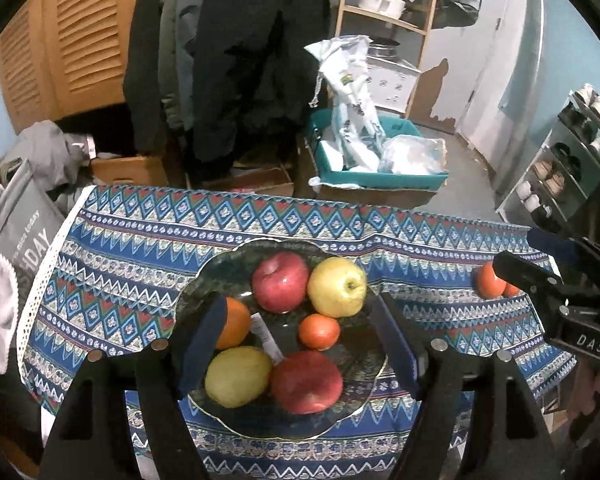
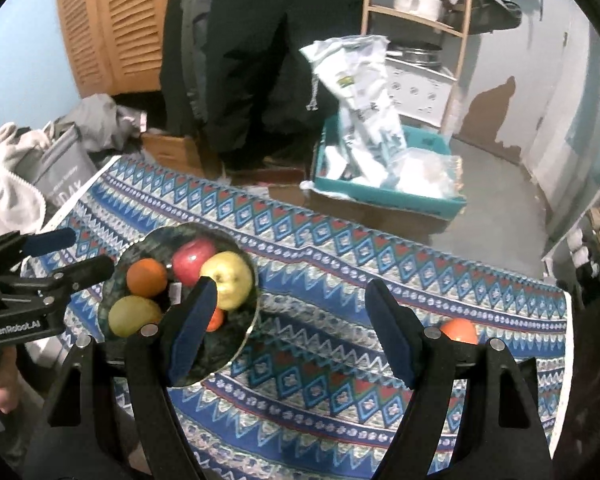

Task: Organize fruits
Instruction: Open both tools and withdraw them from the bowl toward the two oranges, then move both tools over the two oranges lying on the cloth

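A dark green plate (image 1: pixel 228 260) on the patterned cloth holds two red apples (image 1: pixel 280 282), a yellow apple (image 1: pixel 337 287), an orange (image 1: pixel 232 322), a small tangerine (image 1: pixel 319 332) and a yellow-green fruit (image 1: pixel 237 376). My left gripper (image 1: pixel 300 344) hangs open above the plate; its pads touch no fruit. My right gripper (image 2: pixel 292 332) is open over bare cloth to the right of the plate (image 2: pixel 216 352), with nothing between its fingers. Two small orange fruits (image 1: pixel 490 280) lie on the cloth at the right, one partly hidden behind the right finger (image 2: pixel 458 330).
The patterned cloth (image 2: pixel 320 264) covers a small table whose far edge drops to the floor. Beyond it stand a teal box with plastic bags (image 1: pixel 380 160), cardboard boxes, hanging dark coats, a wooden shelf and a shoe rack. A grey bag and towel sit at the left.
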Tool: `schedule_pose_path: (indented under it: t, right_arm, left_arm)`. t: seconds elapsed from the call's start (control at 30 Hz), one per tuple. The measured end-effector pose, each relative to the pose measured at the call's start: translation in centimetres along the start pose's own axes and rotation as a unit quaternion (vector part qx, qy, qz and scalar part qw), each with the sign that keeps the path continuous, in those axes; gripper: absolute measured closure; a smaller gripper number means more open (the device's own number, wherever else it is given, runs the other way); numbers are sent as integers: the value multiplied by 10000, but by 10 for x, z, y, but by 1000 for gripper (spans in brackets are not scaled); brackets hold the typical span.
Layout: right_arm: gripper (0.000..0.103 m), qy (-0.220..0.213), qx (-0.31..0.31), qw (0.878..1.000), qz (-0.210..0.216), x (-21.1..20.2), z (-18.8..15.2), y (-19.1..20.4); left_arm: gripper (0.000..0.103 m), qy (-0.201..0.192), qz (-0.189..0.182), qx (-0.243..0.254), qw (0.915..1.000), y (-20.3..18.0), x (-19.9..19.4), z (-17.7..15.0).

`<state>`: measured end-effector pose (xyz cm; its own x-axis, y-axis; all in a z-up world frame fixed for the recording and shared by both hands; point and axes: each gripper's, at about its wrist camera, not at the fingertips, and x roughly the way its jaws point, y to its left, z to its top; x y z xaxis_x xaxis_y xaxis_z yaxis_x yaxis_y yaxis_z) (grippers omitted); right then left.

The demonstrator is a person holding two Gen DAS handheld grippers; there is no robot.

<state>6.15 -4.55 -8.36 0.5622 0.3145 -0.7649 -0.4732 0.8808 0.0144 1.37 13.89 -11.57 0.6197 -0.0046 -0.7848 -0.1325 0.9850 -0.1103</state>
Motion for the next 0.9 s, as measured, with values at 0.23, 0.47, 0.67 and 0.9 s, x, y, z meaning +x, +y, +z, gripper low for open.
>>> schedule_pose_path:
  t: [0.23, 0.47, 0.67, 0.9]
  right_arm:
    - [26, -89, 207, 9997, -107, -10, -3, -21]
    - [26, -155, 419, 9988, -191, -19, -6, -44]
    - [26, -214, 572, 9977, -288, -25, -10, -61]
    - [26, -267, 727, 9962, -398, -33, -17, -83]
  left_arm:
    - [26, -45, -94, 137, 9999, -18, -4, 3]
    - [26, -45, -194, 290, 9994, -38, -5, 5]
    - [24, -43, -276, 450, 9986, -56, -5, 6]
    - [24, -1, -365, 603, 9975, -76, -2, 8]
